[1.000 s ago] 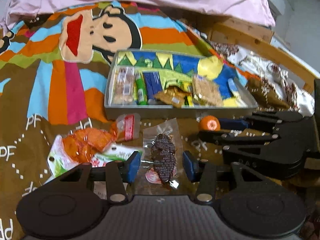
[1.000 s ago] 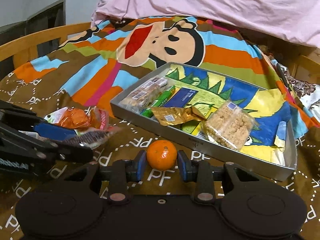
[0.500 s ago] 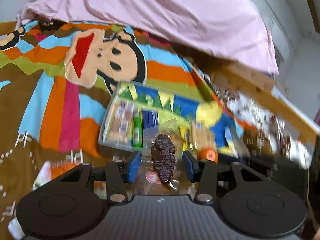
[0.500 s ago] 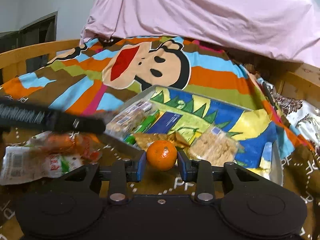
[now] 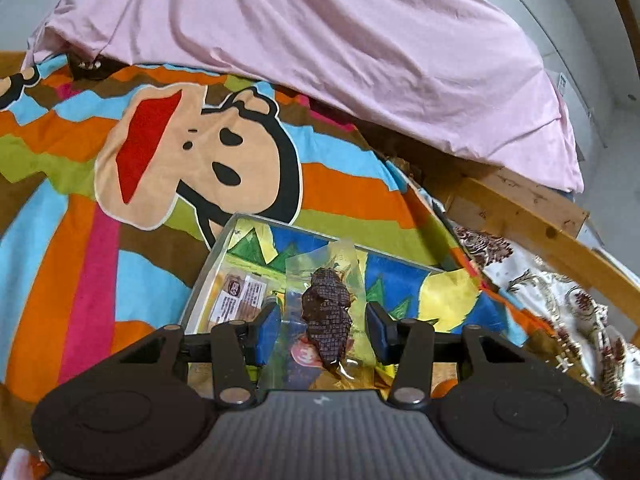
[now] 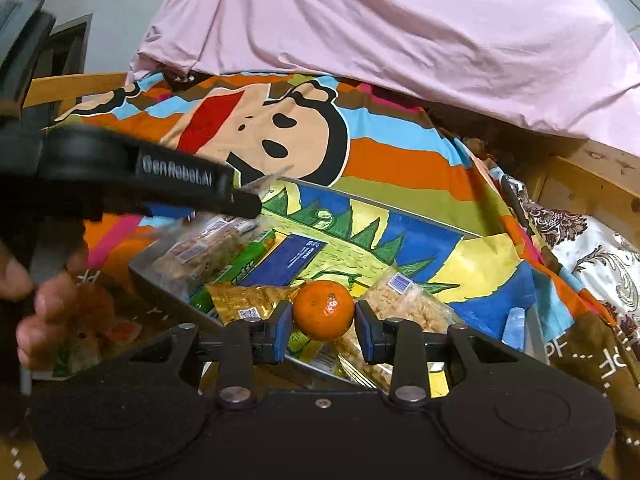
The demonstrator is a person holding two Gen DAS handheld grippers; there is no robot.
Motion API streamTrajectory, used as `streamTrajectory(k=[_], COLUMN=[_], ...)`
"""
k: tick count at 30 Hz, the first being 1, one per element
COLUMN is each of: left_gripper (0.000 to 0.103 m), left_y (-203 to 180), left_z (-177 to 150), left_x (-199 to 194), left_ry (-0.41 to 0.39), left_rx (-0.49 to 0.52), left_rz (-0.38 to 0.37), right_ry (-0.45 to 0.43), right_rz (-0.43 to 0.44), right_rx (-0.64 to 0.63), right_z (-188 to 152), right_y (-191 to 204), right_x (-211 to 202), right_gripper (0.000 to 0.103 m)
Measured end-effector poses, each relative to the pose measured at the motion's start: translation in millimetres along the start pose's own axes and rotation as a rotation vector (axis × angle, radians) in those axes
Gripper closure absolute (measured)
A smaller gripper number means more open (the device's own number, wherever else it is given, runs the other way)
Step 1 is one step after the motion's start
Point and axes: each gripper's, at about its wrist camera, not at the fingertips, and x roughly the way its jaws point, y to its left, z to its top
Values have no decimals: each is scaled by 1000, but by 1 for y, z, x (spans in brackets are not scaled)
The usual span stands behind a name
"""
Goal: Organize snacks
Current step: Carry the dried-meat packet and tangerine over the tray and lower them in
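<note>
My left gripper (image 5: 322, 330) is shut on a clear packet with a dark brown snack (image 5: 326, 316) and holds it in the air over the grey tray (image 5: 208, 264). My right gripper (image 6: 323, 326) is shut on a small orange (image 6: 323, 309), held above the tray's near edge (image 6: 168, 292). The tray has a colourful dinosaur lining and holds a puffed-rice packet (image 6: 408, 304), a gold packet (image 6: 248, 298), a blue bar (image 6: 288, 258), a green stick (image 6: 236, 272) and a cracker packet (image 6: 204, 244). The left gripper's arm (image 6: 132, 176) crosses the right wrist view above the tray's left end.
The tray lies on a striped cartoon-monkey blanket (image 5: 192, 152) on a bed. A pink sheet (image 5: 320, 48) is piled behind. A wooden bed rail (image 5: 532, 224) runs along the right. An orange snack bag (image 6: 92, 320) lies left of the tray, by a hand (image 6: 44, 300).
Both grippers rose off the blanket with their loads. The left one carried the dark snack packet up and forward over the tray. The right one brought the orange over the tray's near edge.
</note>
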Motion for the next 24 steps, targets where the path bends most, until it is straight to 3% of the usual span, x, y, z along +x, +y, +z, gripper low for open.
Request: streamTrajectory(k=[6, 15, 18, 24], left_gripper=[52, 51, 51, 35], left_y=[-1, 4, 5, 7], left_z=[-16, -19, -20, -15], left_x=[20, 31, 34, 24], left_ry=[42, 82, 109, 87], left_rx=[54, 31, 28, -32], left_rz=[26, 21, 24, -10], right_ry=[36, 49, 45, 31], right_rz=[-5, -12, -11, -17], right_rx=[-16, -24, -22, 27], right_z=[-4, -7, -7, -1], right_y=[8, 11, 11, 3], right_x=[16, 19, 19, 7], right_gripper=[67, 64, 59, 41])
